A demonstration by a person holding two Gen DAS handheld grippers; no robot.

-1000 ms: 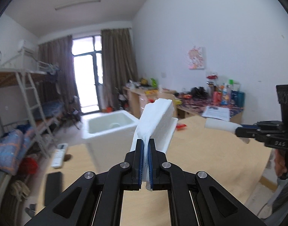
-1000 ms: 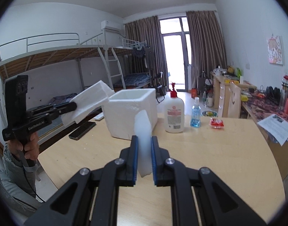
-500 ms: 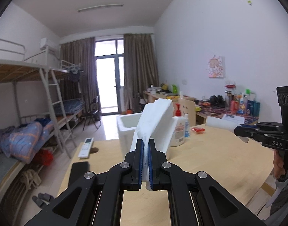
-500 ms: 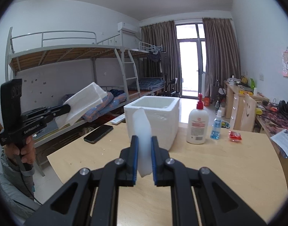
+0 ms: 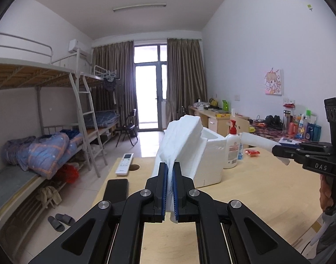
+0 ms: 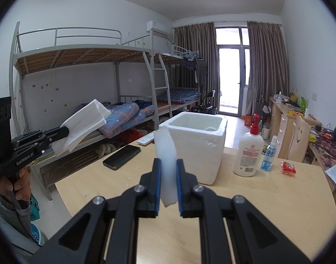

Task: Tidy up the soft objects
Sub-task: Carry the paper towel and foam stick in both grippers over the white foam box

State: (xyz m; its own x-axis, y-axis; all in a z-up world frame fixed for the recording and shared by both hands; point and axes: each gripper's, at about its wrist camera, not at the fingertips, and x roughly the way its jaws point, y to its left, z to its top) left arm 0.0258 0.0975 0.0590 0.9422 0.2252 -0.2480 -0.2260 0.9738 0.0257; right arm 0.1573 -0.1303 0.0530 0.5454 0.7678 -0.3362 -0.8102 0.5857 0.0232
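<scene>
White foam sheet (image 5: 179, 140) is clamped in the left hand-held gripper (image 5: 170, 189); the right hand-held gripper (image 6: 168, 187) pinches a foam strip (image 6: 166, 160) before the foam box (image 6: 198, 147).

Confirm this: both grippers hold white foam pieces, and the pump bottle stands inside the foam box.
Wrong on one point: the pump bottle stands on the table beside the foam box, not inside, as the right wrist view shows. Both grippers do hold white foam pieces.

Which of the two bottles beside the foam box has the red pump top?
The big white lotion bottle, standing nearest the foam box. The small blue bottle to its right has a clear spray top.
</scene>
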